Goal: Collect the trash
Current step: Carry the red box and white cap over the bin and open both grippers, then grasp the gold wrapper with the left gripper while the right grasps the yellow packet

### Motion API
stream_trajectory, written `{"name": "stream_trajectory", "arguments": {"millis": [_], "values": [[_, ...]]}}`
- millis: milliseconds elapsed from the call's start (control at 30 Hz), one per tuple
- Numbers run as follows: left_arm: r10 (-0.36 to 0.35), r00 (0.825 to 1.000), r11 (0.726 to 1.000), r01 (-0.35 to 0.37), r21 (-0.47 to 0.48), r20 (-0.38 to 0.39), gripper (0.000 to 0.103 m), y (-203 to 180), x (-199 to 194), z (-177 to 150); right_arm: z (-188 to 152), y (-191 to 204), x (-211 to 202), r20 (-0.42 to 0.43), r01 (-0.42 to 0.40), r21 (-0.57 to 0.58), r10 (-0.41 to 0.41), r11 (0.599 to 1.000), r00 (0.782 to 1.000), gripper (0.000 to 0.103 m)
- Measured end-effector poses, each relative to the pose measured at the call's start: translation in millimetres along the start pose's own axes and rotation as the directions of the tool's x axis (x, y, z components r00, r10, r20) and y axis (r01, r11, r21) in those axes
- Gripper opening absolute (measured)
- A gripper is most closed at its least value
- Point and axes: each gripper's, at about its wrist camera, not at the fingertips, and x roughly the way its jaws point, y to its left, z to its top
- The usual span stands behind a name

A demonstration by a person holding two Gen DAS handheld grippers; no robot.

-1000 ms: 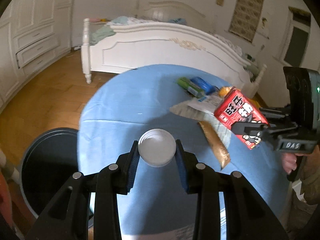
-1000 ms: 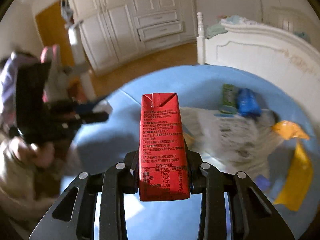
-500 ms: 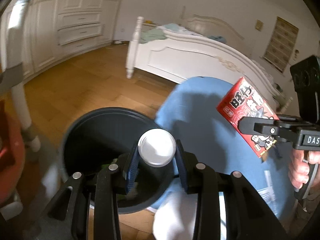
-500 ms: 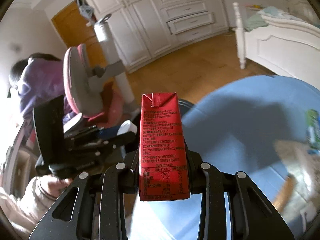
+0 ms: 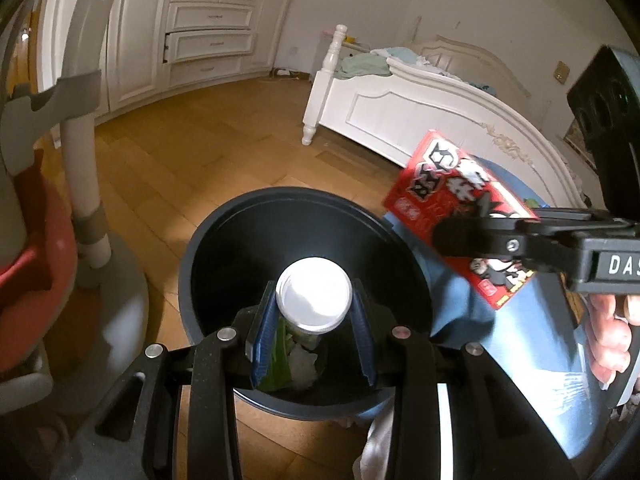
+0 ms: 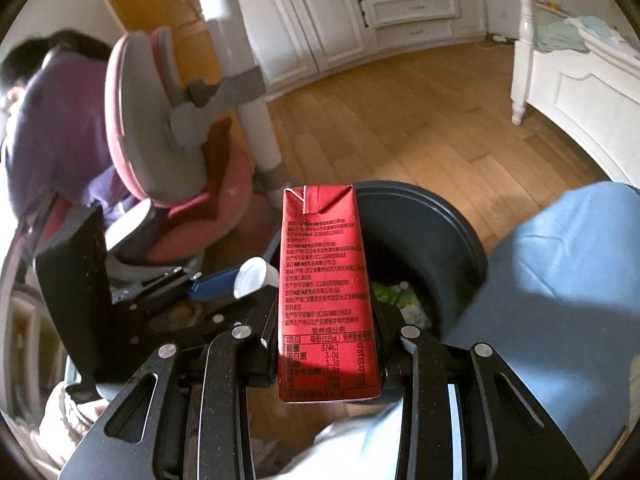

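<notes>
1. Both of your claws have swung off the blue-covered bench (image 5: pixel 532 344) since the earlier frames and now hang at the dark round bin (image 5: pixel 208 240) on the wooden floor (image 5: pixel 192 152).
2. Your left claw (image 5: pixel 314 332) is clenched on a white-capped container (image 5: pixel 314 294), blue pads on either side of it; the container sits directly above the bin's opening.
3. Your right claw (image 6: pixel 328 344) is grasping a red drink carton (image 6: pixel 326 292), held upright, printed panel facing the camera. From the left wrist view the carton (image 5: pixel 460 216) is at the bin's rim, on the bench side.
4. Green and white scraps (image 6: pixel 400 300) lie at the bottom of the bin.
5. A pink-and-grey chair (image 6: pixel 160 132) stands just beside the bin; a white bed frame (image 5: pixel 400 112) stands well apart across the floor.
</notes>
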Motion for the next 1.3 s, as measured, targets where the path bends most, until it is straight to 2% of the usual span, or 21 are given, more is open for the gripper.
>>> {"name": "stream_trajectory", "arguments": {"millis": [167, 433, 767, 867, 1100, 1300], "values": [[0.001, 1.0, 1.0, -0.001, -0.003, -0.02, 0.035, 6, 10, -6, 5, 1, 25, -0.046, 0.028, -0.009, -0.028, 1.0, 0.999, 0.033], [0.008, 0.999, 1.0, -0.008, 0.0, -0.053, 0.035, 7, 24, -11, 7, 0, 49, -0.073, 0.049, -0.004, -0.049, 0.999, 0.996, 0.033], [0.028, 0.996, 0.999, -0.025, 0.037, -0.079, 0.037, 1, 36, -10, 5, -10, 56, -0.079, 0.074, 0.005, -0.073, 0.997, 0.994, 0.034], [0.037, 0.996, 0.998, -0.033, 0.046, -0.085, 0.037, -1, 38, -9, 4, -13, 52, -0.059, 0.069, 0.007, -0.068, 0.998, 0.996, 0.044], [0.037, 0.995, 0.998, -0.033, 0.046, -0.089, 0.037, -3, 35, -11, 2, -19, 43, -0.026, 0.056, 0.032, -0.055, 0.998, 0.998, 0.045], [0.002, 0.996, 0.999, 0.001, 0.045, -0.084, 0.037, -14, 28, -6, -12, -34, 14, 0.038, -0.005, 0.107, 0.001, 0.994, 0.999, 0.045]]}}
